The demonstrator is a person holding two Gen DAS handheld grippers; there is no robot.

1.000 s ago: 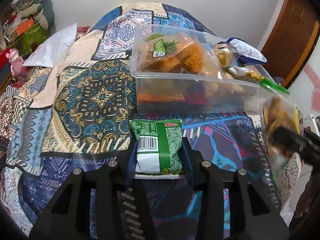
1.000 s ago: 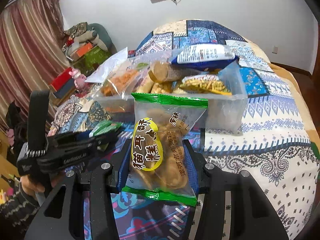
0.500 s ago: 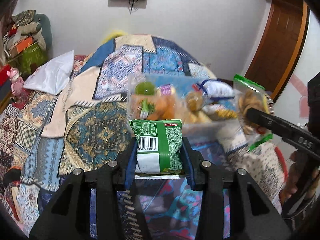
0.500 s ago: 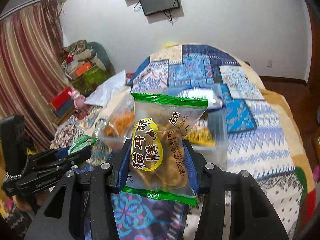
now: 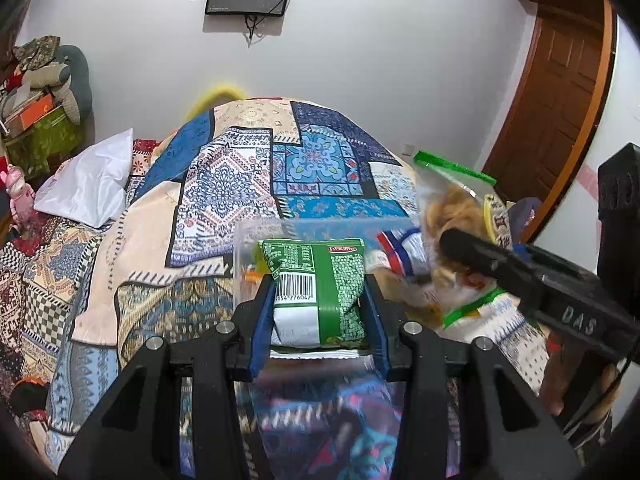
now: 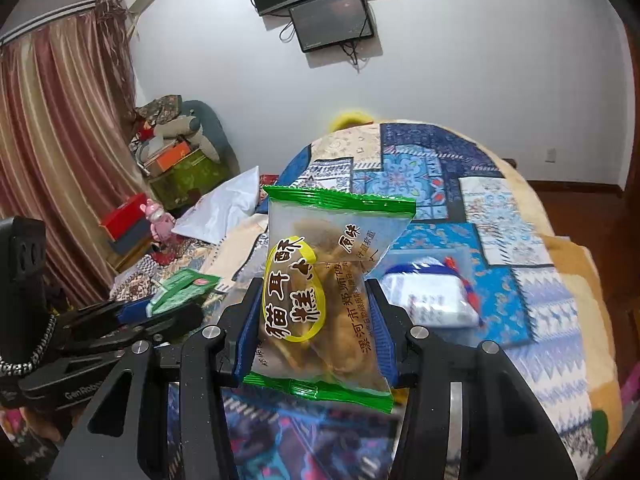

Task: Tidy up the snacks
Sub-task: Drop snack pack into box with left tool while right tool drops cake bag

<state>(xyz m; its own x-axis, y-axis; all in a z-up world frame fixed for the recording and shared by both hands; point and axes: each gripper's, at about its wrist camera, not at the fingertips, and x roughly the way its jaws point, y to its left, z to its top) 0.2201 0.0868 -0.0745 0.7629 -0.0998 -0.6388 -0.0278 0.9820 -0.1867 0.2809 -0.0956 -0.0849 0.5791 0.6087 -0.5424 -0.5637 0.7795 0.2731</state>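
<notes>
left gripper (image 5: 318, 312) clamps green snack packet (image 5: 316, 284) | right gripper (image 6: 314, 320) clamps clear crisps bag (image 6: 324, 300) | clear plastic bin (image 5: 256, 240) ahead, patchwork quilt (image 5: 240, 176) beyond

Open quilt (image 5: 224, 184) left of the clear bin (image 5: 256, 236); right hand-held gripper (image 5: 452, 248) crowding its right side.

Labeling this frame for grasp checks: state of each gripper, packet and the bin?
left gripper: shut on green packet
green packet: held upright, off the bed
right gripper: shut on clear snack bag
clear snack bag: held upright, sealed
clear bin: open-topped, snacks inside
</notes>
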